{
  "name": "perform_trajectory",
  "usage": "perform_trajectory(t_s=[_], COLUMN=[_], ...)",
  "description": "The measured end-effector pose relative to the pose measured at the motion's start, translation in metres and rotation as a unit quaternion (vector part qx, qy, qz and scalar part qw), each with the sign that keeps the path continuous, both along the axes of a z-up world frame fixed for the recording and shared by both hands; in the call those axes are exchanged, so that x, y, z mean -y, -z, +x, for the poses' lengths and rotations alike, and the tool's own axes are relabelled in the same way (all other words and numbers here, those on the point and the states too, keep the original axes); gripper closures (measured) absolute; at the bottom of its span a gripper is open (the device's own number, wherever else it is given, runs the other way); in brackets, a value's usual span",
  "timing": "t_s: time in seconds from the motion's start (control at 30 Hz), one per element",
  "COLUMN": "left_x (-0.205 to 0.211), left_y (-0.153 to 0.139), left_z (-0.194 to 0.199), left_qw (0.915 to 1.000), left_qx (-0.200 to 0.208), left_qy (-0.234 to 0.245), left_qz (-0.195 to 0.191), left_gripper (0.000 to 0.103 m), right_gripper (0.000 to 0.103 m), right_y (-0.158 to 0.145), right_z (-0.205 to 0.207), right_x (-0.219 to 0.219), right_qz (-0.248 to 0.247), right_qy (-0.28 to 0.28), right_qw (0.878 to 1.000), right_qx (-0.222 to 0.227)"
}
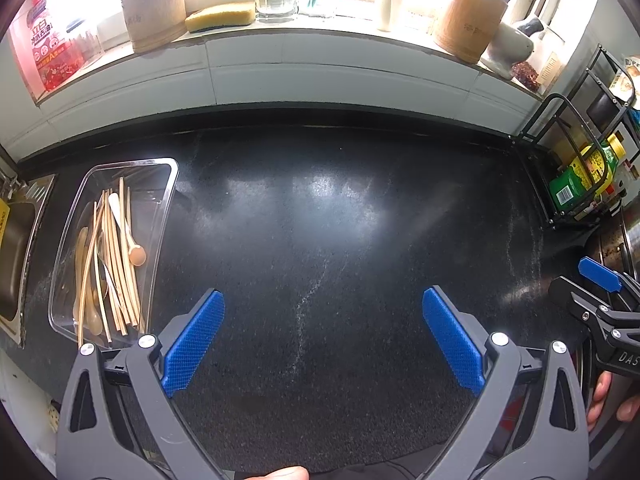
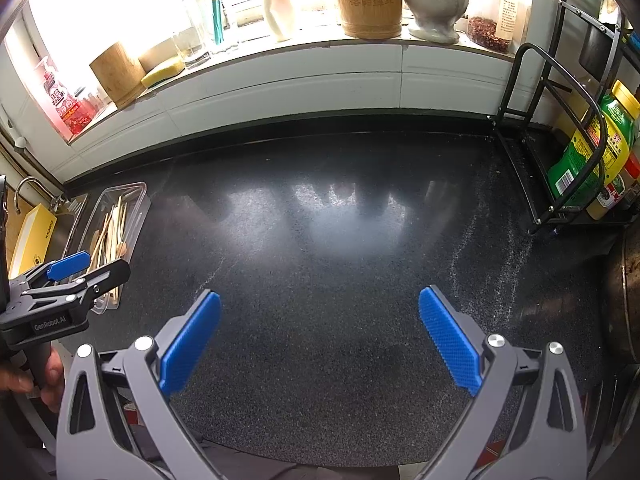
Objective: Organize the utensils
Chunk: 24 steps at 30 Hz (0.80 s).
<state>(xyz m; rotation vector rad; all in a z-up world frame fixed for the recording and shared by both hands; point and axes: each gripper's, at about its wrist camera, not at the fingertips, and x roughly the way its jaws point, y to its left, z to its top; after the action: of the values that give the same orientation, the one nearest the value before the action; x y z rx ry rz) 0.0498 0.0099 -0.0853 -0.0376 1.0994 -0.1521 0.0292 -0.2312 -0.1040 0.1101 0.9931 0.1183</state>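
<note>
A clear plastic tray lies on the dark counter at the left, beside the sink. It holds wooden chopsticks and wooden spoons in a loose pile. The tray also shows small at the left of the right wrist view. My left gripper is open and empty over the bare counter, just right of the tray's near end. My right gripper is open and empty over the counter's middle. Each gripper shows at the edge of the other's view.
Two bamboo utensil holders stand on the windowsill with a sponge, glasses, a bottle and a stone mortar. A black wire rack with sauce bottles stands at the right. A steel sink lies left.
</note>
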Motion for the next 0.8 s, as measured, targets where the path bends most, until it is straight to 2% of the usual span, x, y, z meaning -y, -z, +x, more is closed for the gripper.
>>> perform_trajectory(t_s=[0.8], left_x=[0.0049], left_y=[-0.0011], left_z=[0.007], left_qw=[0.9999], left_qx=[0.006], left_qy=[0.01], left_qz=[0.007], left_gripper=[0.006], right_gripper=[0.007], right_y=[0.0027], right_z=[0.0087], right_x=[-0.0023], right_qz=[0.002], right_qy=[-0.002], right_qw=[1.0], right_qx=[-0.006])
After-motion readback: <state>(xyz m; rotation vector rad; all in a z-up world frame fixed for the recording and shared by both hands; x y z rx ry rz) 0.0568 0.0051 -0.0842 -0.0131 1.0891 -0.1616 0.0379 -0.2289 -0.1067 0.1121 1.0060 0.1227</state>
